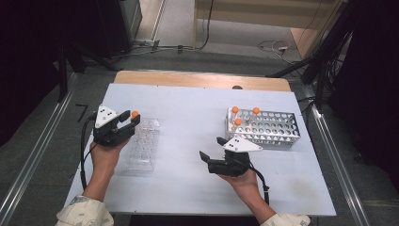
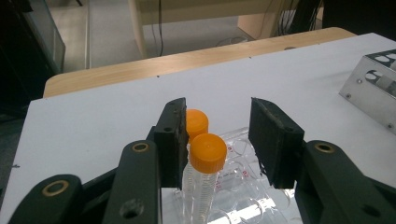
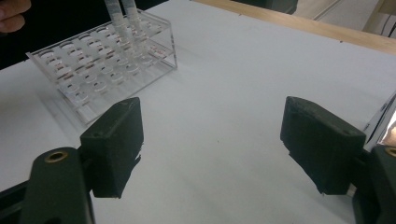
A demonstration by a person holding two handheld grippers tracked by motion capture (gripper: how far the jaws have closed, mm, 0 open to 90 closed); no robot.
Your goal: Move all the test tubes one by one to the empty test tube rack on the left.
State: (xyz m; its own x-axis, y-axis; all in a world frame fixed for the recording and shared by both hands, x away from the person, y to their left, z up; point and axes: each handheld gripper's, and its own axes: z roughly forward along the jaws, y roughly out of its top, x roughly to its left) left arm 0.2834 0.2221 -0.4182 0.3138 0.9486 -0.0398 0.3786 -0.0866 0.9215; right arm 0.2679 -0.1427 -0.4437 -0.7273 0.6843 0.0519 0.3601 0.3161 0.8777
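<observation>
Two orange-capped centrifuge tubes stand upright in the clear plastic rack point(image 1: 142, 147) at table left. The nearer tube point(image 2: 204, 175) sits between my left gripper's point(image 1: 128, 121) jaws, close against the left-hand pad; the second tube point(image 2: 197, 122) stands just behind it. The jaws are parted, with a clear gap on the right-hand side, so nothing is clamped. My reading: the tube is already seated in a well and the grip is slack, or else not yet taken up; I cannot tell which.

Three more capped tubes point(image 1: 245, 116) stand at the left end of the perforated metal rack point(image 1: 275, 128), across the white table point(image 1: 197, 108). Likely a transfer from the metal rack to the clear one, one tube at a time.

My right gripper point(image 1: 214, 151) hovers low over bare table just beside the metal rack, jaws spread wide and empty, pointing toward the clear rack. It looks staged near the source rack for the next pick.
</observation>
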